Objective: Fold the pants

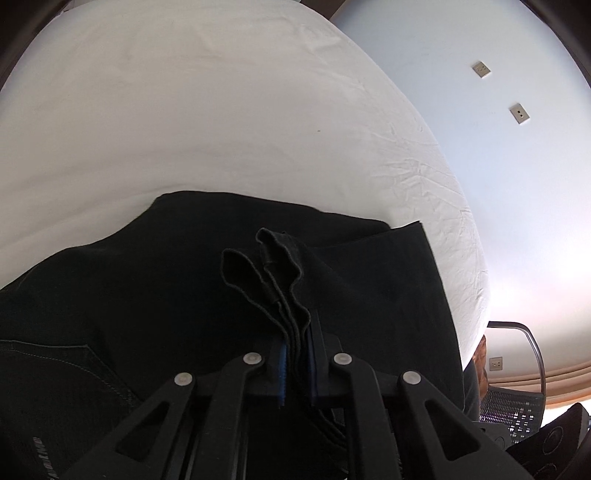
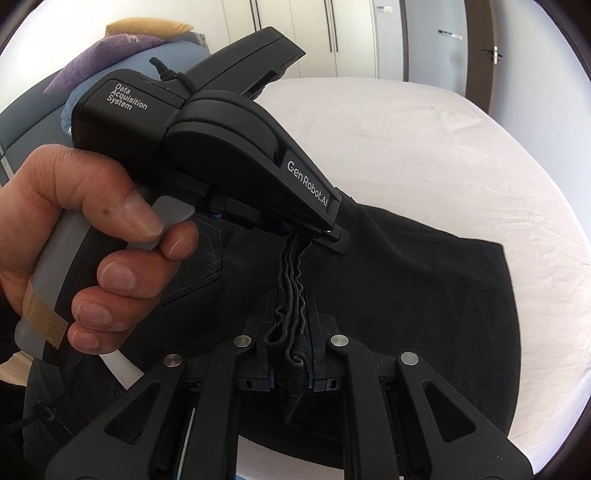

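Note:
Black pants (image 1: 147,288) lie spread on a white bed (image 1: 184,110). My left gripper (image 1: 299,332) is shut on a bunched stack of hem edges of the pants. In the right wrist view my right gripper (image 2: 291,321) is shut on the same bunch of hem layers, just in front of the left gripper (image 2: 314,234), which a bare hand (image 2: 92,236) holds. The rest of the pants (image 2: 424,295) lies flat beneath, with a back pocket (image 2: 199,269) showing at left.
The white bed sheet (image 2: 443,147) stretches beyond the pants. Purple and yellow pillows (image 2: 110,51) lie on a blue-grey seat at far left. Wardrobe doors (image 2: 332,29) and a door stand behind. A mesh chair (image 1: 517,398) stands past the bed's edge.

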Action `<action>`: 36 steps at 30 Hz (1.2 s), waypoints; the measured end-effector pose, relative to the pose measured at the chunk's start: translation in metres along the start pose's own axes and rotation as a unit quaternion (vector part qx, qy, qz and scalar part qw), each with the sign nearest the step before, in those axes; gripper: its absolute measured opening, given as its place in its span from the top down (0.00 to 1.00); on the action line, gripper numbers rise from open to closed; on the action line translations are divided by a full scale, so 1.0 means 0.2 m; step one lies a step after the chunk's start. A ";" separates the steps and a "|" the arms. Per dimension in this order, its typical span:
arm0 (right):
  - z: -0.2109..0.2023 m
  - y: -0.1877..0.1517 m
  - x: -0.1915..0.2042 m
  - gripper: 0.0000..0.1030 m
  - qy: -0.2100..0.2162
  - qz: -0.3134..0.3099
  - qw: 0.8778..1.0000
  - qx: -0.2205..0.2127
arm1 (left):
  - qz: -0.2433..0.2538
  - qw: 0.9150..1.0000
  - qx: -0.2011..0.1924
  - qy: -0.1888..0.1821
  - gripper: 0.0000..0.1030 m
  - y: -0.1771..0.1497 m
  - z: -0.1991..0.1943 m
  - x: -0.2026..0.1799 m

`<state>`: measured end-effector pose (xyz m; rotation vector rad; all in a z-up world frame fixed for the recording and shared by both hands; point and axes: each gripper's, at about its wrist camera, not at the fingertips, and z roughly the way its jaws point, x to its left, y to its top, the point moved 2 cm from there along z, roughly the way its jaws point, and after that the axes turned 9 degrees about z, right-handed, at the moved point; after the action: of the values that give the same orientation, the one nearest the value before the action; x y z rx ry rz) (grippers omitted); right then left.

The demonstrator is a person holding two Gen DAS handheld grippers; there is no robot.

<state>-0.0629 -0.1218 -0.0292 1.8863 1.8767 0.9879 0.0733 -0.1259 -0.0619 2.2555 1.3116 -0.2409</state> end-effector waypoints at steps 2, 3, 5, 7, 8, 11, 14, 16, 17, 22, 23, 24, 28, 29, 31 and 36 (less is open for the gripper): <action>0.03 -0.02 0.03 0.90 0.009 -0.005 1.000 0.011 | -0.004 1.000 0.000 0.005 0.92 -0.01 -0.01 0.05; 0.04 -0.03 0.05 0.90 0.013 -0.007 1.000 0.017 | -0.007 1.000 -0.001 0.008 0.92 -0.03 -0.01 0.08; 0.07 -0.06 0.08 0.90 0.019 -0.014 0.999 0.026 | -0.016 1.000 -0.002 0.011 0.92 -0.04 -0.02 0.13; 0.09 -0.09 0.10 0.90 0.026 -0.016 0.999 0.038 | -0.028 1.000 -0.005 0.009 0.92 -0.06 -0.01 0.16; 0.11 -0.10 0.10 0.90 0.029 -0.015 0.998 0.045 | -0.032 0.999 -0.007 0.010 0.91 -0.07 -0.01 0.17; 0.15 -0.15 0.10 0.90 0.030 -0.018 0.998 0.060 | -0.039 0.999 -0.009 0.012 0.91 -0.09 0.00 0.20; 0.18 -0.19 0.08 0.90 0.027 -0.026 0.997 0.073 | -0.048 0.999 -0.010 0.009 0.91 -0.09 0.03 0.21; 0.19 -0.20 0.07 0.89 0.025 -0.022 0.996 0.080 | -0.051 0.999 -0.009 0.009 0.90 -0.08 0.06 0.21; 0.19 -0.22 0.05 0.88 0.025 -0.020 0.996 0.082 | -0.049 0.999 -0.009 0.013 0.87 -0.08 0.07 0.21; 0.15 -0.22 0.01 0.71 0.040 -0.016 0.994 0.100 | -0.044 0.997 -0.027 0.055 0.63 -0.08 0.02 0.24; 0.13 -0.22 -0.02 0.59 0.056 -0.011 0.992 0.108 | -0.044 0.995 -0.037 0.078 0.52 -0.08 -0.03 0.26; 0.09 -0.22 -0.05 0.30 0.074 -0.002 0.991 0.116 | -0.045 0.993 -0.048 0.097 0.47 -0.08 -0.09 0.29; -0.16 -0.28 -0.18 0.21 0.161 0.034 0.980 0.111 | -0.040 0.982 -0.092 0.159 0.47 -0.07 -0.24 0.24; -0.23 -0.29 -0.24 0.22 0.186 0.048 0.975 0.113 | -0.033 0.981 -0.104 0.160 0.47 -0.06 -0.27 0.20; -0.34 -0.30 -0.41 0.33 0.225 0.092 0.963 0.116 | -0.007 0.980 -0.116 0.160 0.47 -0.04 -0.28 0.11; -0.49 -0.13 -1.00 0.70 0.247 0.205 0.941 0.103 | 0.039 0.986 -0.082 0.140 0.47 -0.08 -0.05 -0.10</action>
<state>-0.1274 -0.3374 -0.0263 2.3915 1.9367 1.5757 0.0483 -0.1301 -0.0500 2.2514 1.3216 0.2119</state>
